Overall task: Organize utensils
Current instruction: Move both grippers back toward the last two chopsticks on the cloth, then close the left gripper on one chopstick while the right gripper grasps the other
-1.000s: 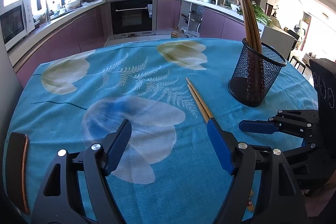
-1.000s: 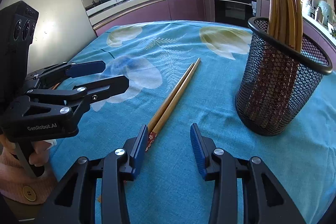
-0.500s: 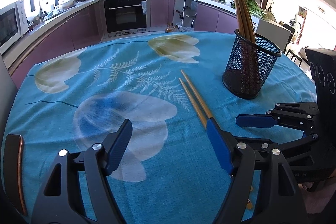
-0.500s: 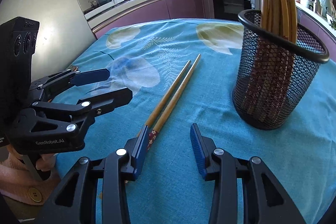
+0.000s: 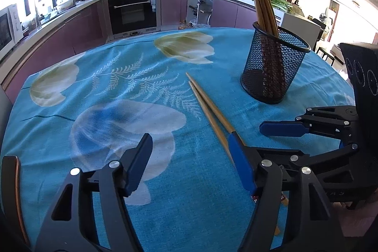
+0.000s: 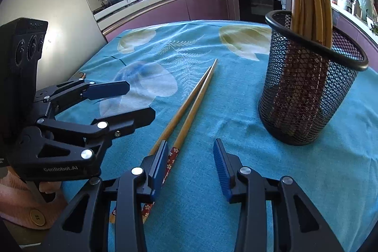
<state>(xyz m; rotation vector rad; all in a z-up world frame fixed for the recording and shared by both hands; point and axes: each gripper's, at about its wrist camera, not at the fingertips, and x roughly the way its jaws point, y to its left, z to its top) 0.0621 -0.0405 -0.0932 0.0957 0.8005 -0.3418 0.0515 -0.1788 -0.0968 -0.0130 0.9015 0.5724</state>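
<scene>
Loose chopstick pair [image 6: 189, 108] lies by mesh holder [image 6: 307, 96] (others already inside) — left gripper [image 5: 189, 164] closing on nothing, right gripper [image 6: 191, 169] part-open, empty, poised to grab.

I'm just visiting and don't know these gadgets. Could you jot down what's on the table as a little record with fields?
surface: table under a blue floral tablecloth
loose utensils: two chopsticks lying side by side on the cloth
container: black mesh cup, upright, holding more chopsticks
left gripper: jaws closing, nothing between them
right gripper: open, its left finger over the chopsticks' patterned ends
still to do: loose pair not yet in the cup
</scene>
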